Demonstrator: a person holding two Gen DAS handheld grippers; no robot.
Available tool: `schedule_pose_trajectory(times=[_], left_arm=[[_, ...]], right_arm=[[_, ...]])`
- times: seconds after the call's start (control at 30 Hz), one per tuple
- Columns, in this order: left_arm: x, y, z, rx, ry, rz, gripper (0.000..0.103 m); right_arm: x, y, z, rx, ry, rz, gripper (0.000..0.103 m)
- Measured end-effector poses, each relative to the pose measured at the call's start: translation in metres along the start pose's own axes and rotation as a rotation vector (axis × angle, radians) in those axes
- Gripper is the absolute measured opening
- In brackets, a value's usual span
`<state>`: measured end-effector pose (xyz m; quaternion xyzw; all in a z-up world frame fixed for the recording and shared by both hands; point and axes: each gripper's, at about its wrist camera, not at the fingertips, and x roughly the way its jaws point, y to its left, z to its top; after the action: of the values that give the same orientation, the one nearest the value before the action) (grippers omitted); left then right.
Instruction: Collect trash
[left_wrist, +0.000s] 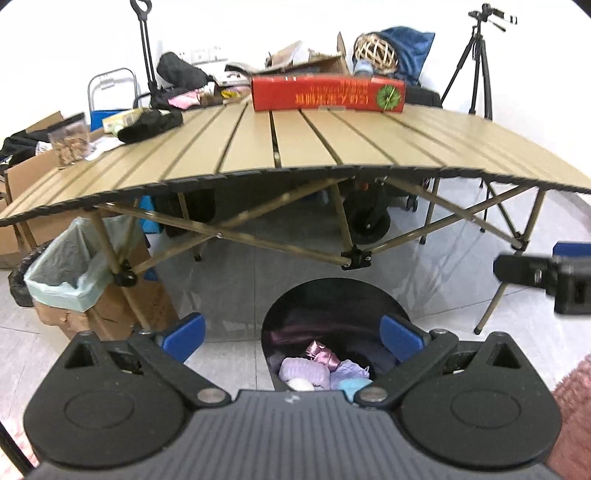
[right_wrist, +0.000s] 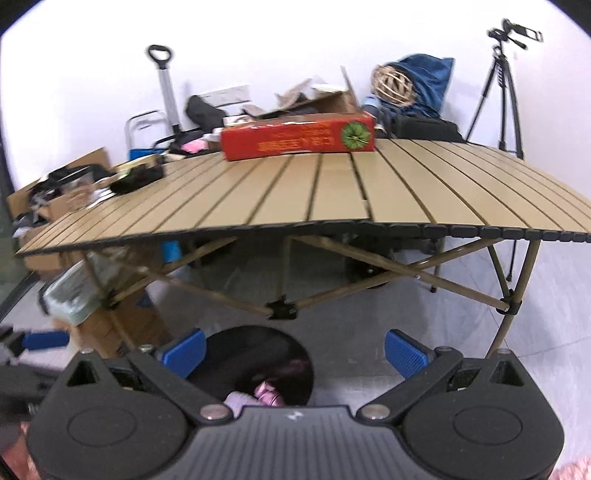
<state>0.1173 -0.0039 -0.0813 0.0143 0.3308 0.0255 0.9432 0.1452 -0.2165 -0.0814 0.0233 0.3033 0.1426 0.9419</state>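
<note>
A round black trash bin (left_wrist: 332, 295) stands on the floor in front of the folding table (left_wrist: 295, 147). It holds crumpled pink, purple, white and blue trash (left_wrist: 317, 371). My left gripper (left_wrist: 293, 338) is open and empty, hovering above the bin. My right gripper (right_wrist: 295, 349) is open and empty, just right of the bin (right_wrist: 255, 354), where pink trash (right_wrist: 264, 397) shows. The right gripper also shows at the right edge of the left wrist view (left_wrist: 535, 275). A red box (left_wrist: 327, 92) lies at the table's far edge.
A cardboard box lined with a pale green bag (left_wrist: 70, 273) stands under the table's left side. Black cloth (left_wrist: 151, 123) and a snack bag (left_wrist: 70, 142) lie on the table's left. Boxes and clutter sit behind. A tripod (left_wrist: 476, 62) stands far right.
</note>
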Motion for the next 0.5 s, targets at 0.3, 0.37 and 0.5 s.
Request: schedule_pose_trajectory(times=[0.3,0.37,0.5], left_arm=[[-0.066,0.003,-0.033,-0.002,-0.028,-0.037,0.103],[-0.076,0.001,-0.038,0.010,-0.030,-0.043,0.103],[-0.093,-0.003,-0.047,0.032,-0.040,-0.050,0.103]], right_arm=[[-0.076,0.022,-0.023,-0.065,-0.037,0.033,0.103],[-0.086,0.025,-0.029,-0.078,-0.014,0.029,0.103],[-0.104,0.025,-0.044,-0.053,0.043,0.037,0.103]])
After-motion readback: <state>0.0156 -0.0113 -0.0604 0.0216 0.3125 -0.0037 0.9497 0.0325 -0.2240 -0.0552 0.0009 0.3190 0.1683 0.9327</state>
